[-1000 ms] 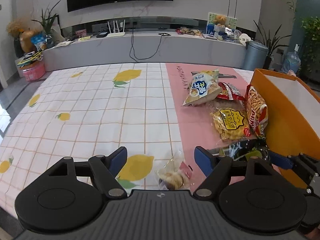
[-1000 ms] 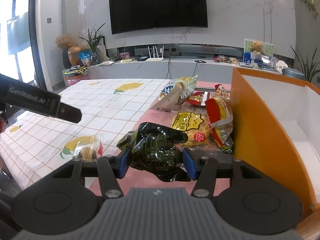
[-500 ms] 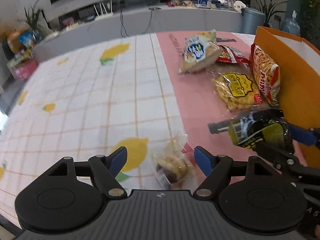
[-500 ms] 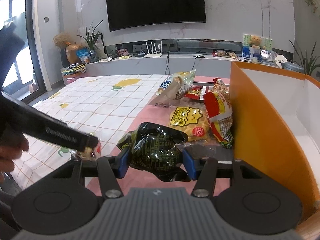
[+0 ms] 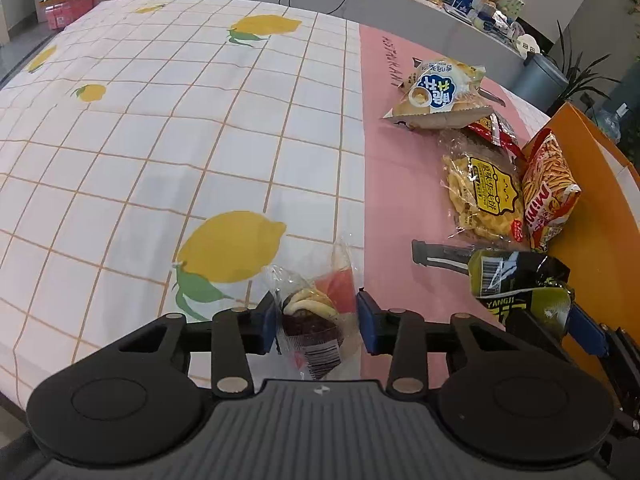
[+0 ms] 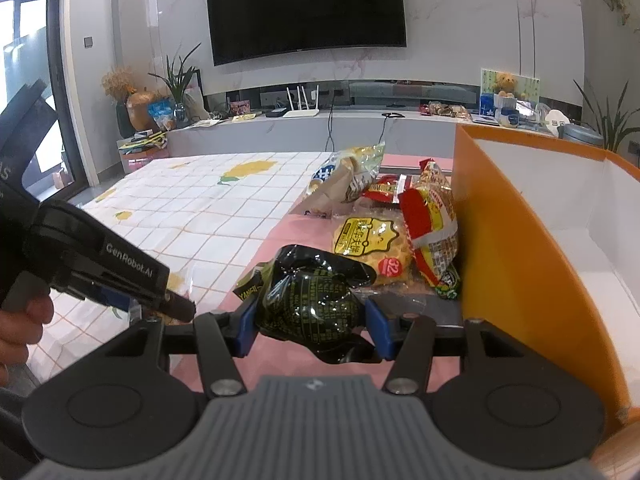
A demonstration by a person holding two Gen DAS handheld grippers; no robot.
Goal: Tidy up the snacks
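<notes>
Lying low in the left wrist view, a clear-wrapped pastry [image 5: 316,316] sits between the closing jaws of the left gripper [image 5: 316,322], its pads just beside the wrapper. The right gripper [image 6: 311,326] clamps a black-green packet [image 6: 308,300] at lower centre. Both are over a table [image 5: 160,140] whose cloth is white checks with lemons on the left and pink on the right. More snack bags [image 5: 488,192] lie by an orange box [image 6: 520,264] at right. Beyond, a television [image 6: 306,8] hangs on a marble wall.
</notes>
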